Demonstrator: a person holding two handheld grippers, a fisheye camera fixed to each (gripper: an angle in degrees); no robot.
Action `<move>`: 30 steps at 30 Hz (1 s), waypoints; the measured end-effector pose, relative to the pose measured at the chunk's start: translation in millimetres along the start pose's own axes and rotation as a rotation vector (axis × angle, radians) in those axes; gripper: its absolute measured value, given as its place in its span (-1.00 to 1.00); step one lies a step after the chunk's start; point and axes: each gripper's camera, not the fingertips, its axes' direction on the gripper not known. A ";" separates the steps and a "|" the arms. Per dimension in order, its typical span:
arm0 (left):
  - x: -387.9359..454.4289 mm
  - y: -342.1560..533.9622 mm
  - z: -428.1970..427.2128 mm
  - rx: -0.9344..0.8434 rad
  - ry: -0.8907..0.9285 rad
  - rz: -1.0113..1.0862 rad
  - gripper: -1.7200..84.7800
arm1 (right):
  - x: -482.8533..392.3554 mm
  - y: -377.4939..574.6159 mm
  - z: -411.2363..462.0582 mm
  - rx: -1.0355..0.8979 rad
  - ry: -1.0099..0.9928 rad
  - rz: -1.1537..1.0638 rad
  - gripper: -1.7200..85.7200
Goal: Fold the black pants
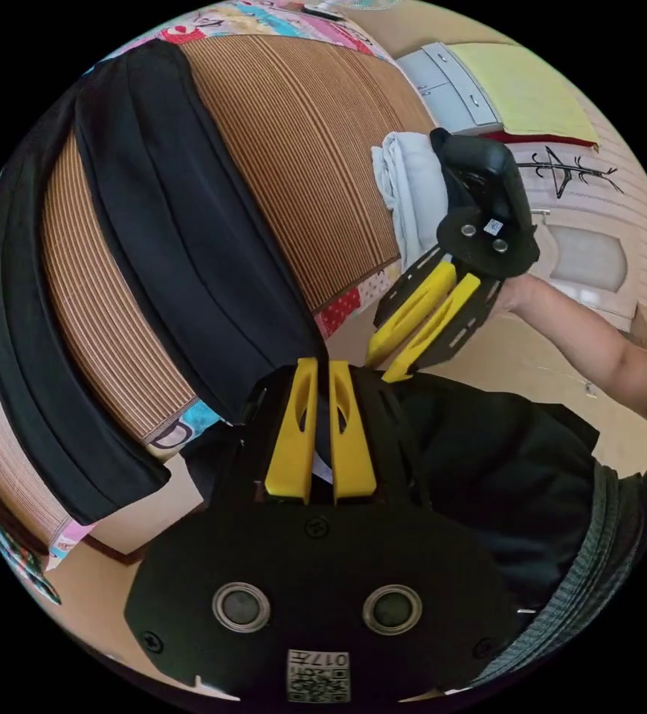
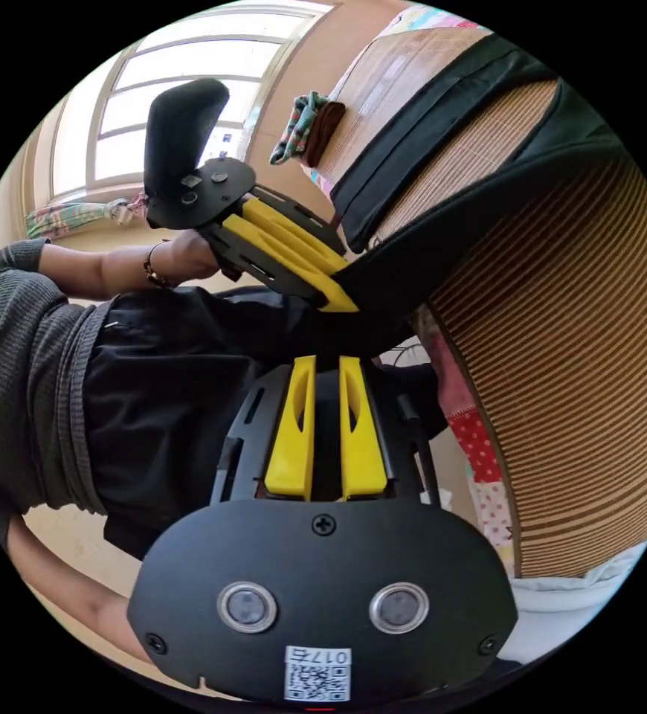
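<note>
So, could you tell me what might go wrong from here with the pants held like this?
1. The left gripper and right gripper both pinch the black pants close together at one end; the long legs trail over the striped mat, so they may bunch or twist when pulled.
2. The grip sits at the mat's edge; slack cloth could slide off toward the floor.
3. Thin fabric between nearly closed jaws might slip out.

Both gripper views sit close at the bed's edge, facing across the striped mat (image 1: 294, 149) they share.
</note>
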 end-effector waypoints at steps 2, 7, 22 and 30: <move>-16.4 11.9 -6.5 0.040 0.041 -0.055 -0.93 | 40.8 -8.3 -35.9 0.060 0.022 0.101 -0.81; -44.1 37.8 -12.8 0.099 0.134 -0.122 -0.94 | 163.1 -42.1 -154.6 0.545 -0.129 0.354 -0.69; -165.5 128.4 16.9 0.299 0.516 -0.244 -0.95 | 252.8 -266.2 -318.3 1.135 0.036 0.610 -0.76; -243.6 225.2 -31.5 0.547 0.889 -0.109 -0.96 | -0.1 -428.3 -286.2 0.923 1.183 0.378 -0.89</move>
